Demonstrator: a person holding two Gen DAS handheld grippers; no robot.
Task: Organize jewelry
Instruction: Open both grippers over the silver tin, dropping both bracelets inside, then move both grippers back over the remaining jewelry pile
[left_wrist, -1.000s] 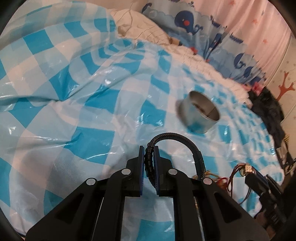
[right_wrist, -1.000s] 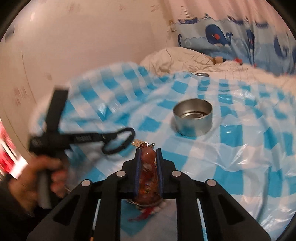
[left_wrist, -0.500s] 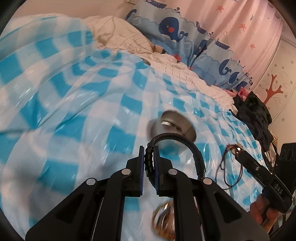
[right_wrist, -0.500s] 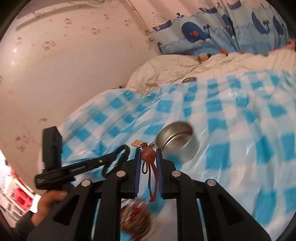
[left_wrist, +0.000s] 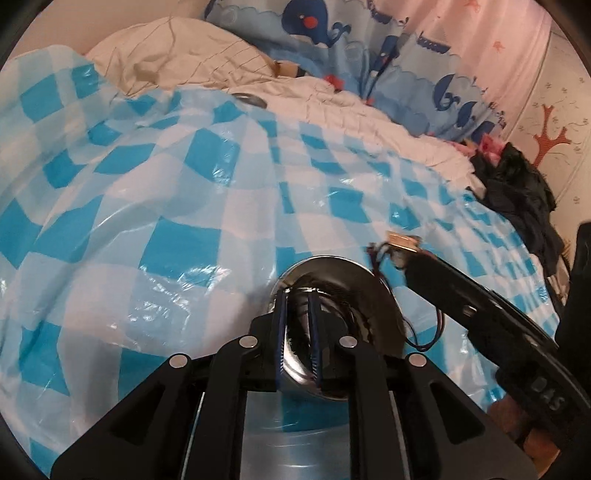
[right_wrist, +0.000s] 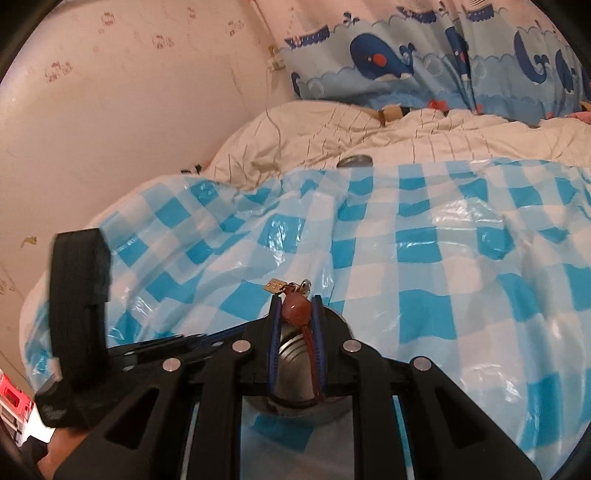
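Note:
A round silver tin (left_wrist: 373, 291) stands on the blue checked sheet. My left gripper (left_wrist: 297, 295) hangs right over its mouth with its jaws opening. The black braided bracelet (left_wrist: 343, 299) is a dark blur inside the tin beyond the pads, no longer pinched. My right gripper (right_wrist: 295, 301) is shut on a red-brown bead (right_wrist: 294, 309) strung on a red cord with a small gold tag (right_wrist: 275, 285). It hovers at the tin's (right_wrist: 291, 356) far rim. In the left wrist view it comes in from the right, with the gold tag (left_wrist: 400, 242) at its tip.
The tin's lid (left_wrist: 249, 99) lies at the far edge of the checked sheet (left_wrist: 177, 206) by a white quilt (right_wrist: 369, 129). Whale-print curtains hang behind. Dark clothes (left_wrist: 517, 192) are piled at the right. A wall (right_wrist: 129, 110) runs along the left.
Both grippers swept in over the tin, which was well ahead of them before. The black bracelet has left the left pads and dropped into the tin. The right gripper still pinches the bead.

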